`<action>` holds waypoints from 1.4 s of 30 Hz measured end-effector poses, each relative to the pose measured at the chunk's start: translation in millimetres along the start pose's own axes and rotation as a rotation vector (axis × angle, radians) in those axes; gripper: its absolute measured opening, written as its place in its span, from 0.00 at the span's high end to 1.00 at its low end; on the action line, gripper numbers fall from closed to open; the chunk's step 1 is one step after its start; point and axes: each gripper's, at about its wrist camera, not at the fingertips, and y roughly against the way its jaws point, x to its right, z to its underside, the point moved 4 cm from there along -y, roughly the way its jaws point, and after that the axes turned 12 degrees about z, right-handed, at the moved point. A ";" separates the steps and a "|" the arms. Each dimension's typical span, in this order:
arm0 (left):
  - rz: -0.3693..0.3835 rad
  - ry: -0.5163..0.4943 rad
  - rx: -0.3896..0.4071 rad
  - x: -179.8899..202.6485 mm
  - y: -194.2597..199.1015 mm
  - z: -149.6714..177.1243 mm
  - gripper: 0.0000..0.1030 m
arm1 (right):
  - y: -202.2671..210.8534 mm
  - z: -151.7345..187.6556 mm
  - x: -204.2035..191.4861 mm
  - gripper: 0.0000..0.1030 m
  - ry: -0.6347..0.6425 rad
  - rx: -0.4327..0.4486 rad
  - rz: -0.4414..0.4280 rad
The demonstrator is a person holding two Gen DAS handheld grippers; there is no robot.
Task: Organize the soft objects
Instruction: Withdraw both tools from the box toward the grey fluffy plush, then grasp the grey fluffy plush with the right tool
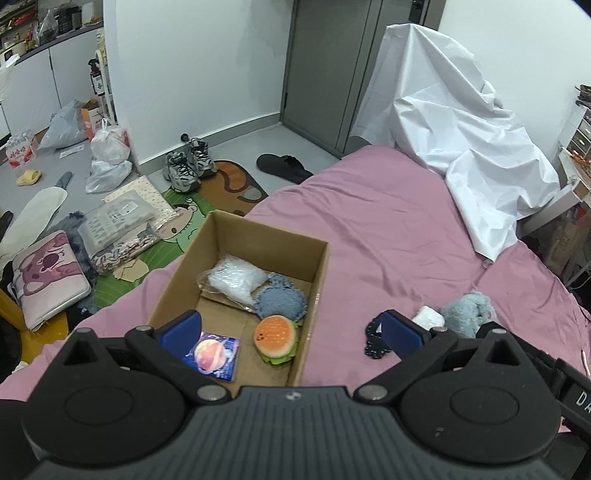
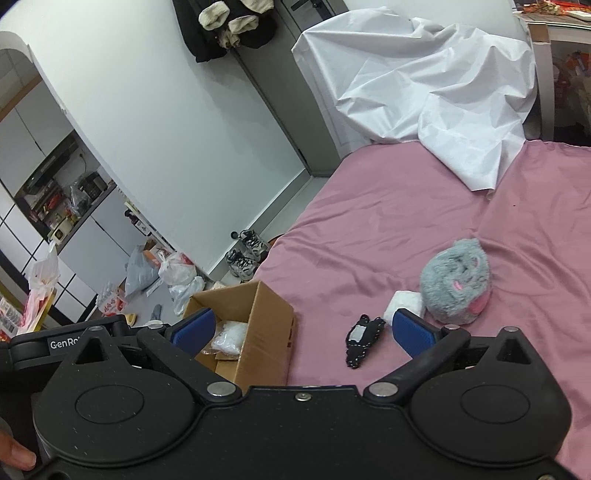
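Observation:
An open cardboard box (image 1: 314,280) (image 2: 266,325) stands on the pink bed. Inside lie a burger plush (image 1: 276,339), a blue knitted piece (image 1: 282,301), a clear plastic bag (image 1: 236,278) (image 2: 231,338) and a planet-print packet (image 1: 214,354). To the box's right on the sheet lie a black dotted pouch (image 2: 360,339) (image 1: 373,341), a small white soft piece (image 2: 402,304) (image 1: 428,317) and a grey fluffy plush (image 2: 458,280) (image 1: 467,312). My left gripper (image 1: 291,330) hangs open over the box's near right wall. My right gripper (image 2: 303,328) is open, nothing between its fingers.
A crumpled white sheet (image 1: 454,136) (image 2: 436,99) is heaped at the bed's far end. The floor to the left holds sneakers (image 1: 188,164), a black slipper (image 1: 282,168), plastic bags (image 1: 109,155) and packages (image 1: 122,218). A desk (image 2: 554,26) stands at far right.

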 end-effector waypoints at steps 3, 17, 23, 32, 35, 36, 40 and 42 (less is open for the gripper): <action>0.000 0.000 -0.002 5.7 -1.6 1.8 0.00 | 2.7 0.1 6.3 0.00 -0.004 0.002 0.002; 0.004 -0.025 -0.029 41.1 -16.0 8.1 0.00 | -0.1 -3.6 60.1 0.00 -0.139 -0.024 0.051; 0.039 -0.029 -0.039 54.4 -30.1 8.3 0.01 | -5.2 -6.4 85.2 0.00 -0.233 -0.027 0.072; 0.097 -0.038 -0.053 72.9 -51.7 6.3 0.03 | -15.1 -7.2 111.8 0.07 -0.341 -0.027 0.082; 0.115 -0.042 -0.047 78.9 -59.7 4.6 0.03 | -18.8 -7.4 120.6 0.15 -0.379 -0.025 0.083; 0.123 -0.042 -0.048 80.8 -62.5 4.4 0.03 | -19.7 -7.3 123.4 0.19 -0.389 -0.023 0.085; 0.159 -0.045 -0.054 88.7 -74.2 2.7 0.05 | -28.0 -6.5 136.9 0.28 -0.447 -0.029 0.096; 0.176 -0.046 -0.060 93.8 -81.8 1.9 0.07 | -31.8 -5.7 142.5 0.32 -0.470 -0.033 0.100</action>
